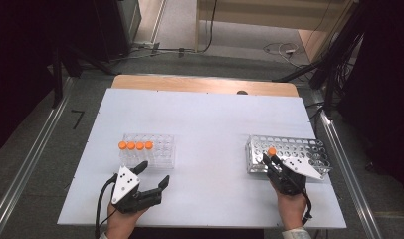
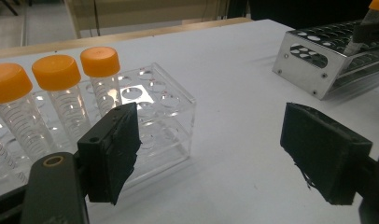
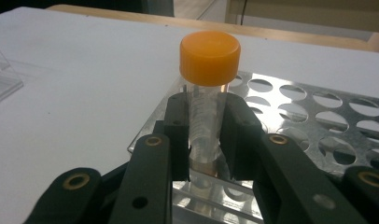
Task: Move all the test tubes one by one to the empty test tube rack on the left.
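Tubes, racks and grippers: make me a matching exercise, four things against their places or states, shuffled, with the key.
1. clear rack
2. metal rack
3. left gripper
4. right gripper

A. shut on a tube
B. holds four orange-capped tubes in a row
C. jaws apart, nothing between them
D. stands on the table's right side

Pairs: 1-B, 2-D, 3-C, 4-A

A clear rack (image 1: 149, 149) stands on the table's (image 1: 205, 119) left with four tubes (image 1: 135, 146) in its rear row. A metal rack (image 1: 289, 153) stands right, one tube (image 3: 207, 93) in its near-left corner.
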`<state>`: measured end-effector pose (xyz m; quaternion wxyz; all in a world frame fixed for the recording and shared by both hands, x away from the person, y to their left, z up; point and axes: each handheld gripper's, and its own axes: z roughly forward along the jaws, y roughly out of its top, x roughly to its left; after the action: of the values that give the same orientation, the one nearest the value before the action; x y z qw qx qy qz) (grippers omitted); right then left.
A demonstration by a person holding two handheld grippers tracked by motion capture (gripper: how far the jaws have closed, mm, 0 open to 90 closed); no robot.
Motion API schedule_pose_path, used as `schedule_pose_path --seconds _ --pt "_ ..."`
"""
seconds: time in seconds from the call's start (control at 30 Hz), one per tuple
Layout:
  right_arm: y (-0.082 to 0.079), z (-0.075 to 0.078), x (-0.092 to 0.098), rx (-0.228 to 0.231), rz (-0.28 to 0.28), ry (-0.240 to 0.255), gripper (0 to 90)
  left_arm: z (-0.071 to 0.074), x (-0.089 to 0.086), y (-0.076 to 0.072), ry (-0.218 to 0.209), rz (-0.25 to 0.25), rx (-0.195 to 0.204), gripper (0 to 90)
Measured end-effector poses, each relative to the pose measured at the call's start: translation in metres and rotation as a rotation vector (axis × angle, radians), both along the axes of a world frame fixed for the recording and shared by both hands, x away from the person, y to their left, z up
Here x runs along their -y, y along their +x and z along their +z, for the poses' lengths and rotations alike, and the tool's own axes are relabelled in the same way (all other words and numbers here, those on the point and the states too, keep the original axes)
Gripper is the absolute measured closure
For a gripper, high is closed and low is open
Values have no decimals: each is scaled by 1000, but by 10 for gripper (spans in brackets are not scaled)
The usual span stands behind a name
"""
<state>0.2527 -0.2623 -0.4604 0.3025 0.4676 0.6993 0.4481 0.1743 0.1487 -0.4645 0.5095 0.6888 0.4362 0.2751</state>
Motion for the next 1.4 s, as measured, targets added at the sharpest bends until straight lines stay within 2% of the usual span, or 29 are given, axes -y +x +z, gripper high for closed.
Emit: schedule_pose_path --seconds 0.53,0.67,0.87,0.97,1.13,1.4 --pt "-8 34 0 56 -4 10 718 1 0 -1 -2 -1 4 199" --pt "-15 41 2 80 4 34 719 1 0 -1 0 -2 3 199" --pt "-27 53 -5 102 65 47 718 2 1 -1 -1 -3 2 199" --pt "-33 52 -15 100 110 48 719 2 2 -1 2 -9 3 199" --pt "-36 43 -36 72 171 34 718 2 4 0 5 -14 0 199" --pt "-34 31 -60 34 233 31 719 2 7 0 4 -22 0 200"
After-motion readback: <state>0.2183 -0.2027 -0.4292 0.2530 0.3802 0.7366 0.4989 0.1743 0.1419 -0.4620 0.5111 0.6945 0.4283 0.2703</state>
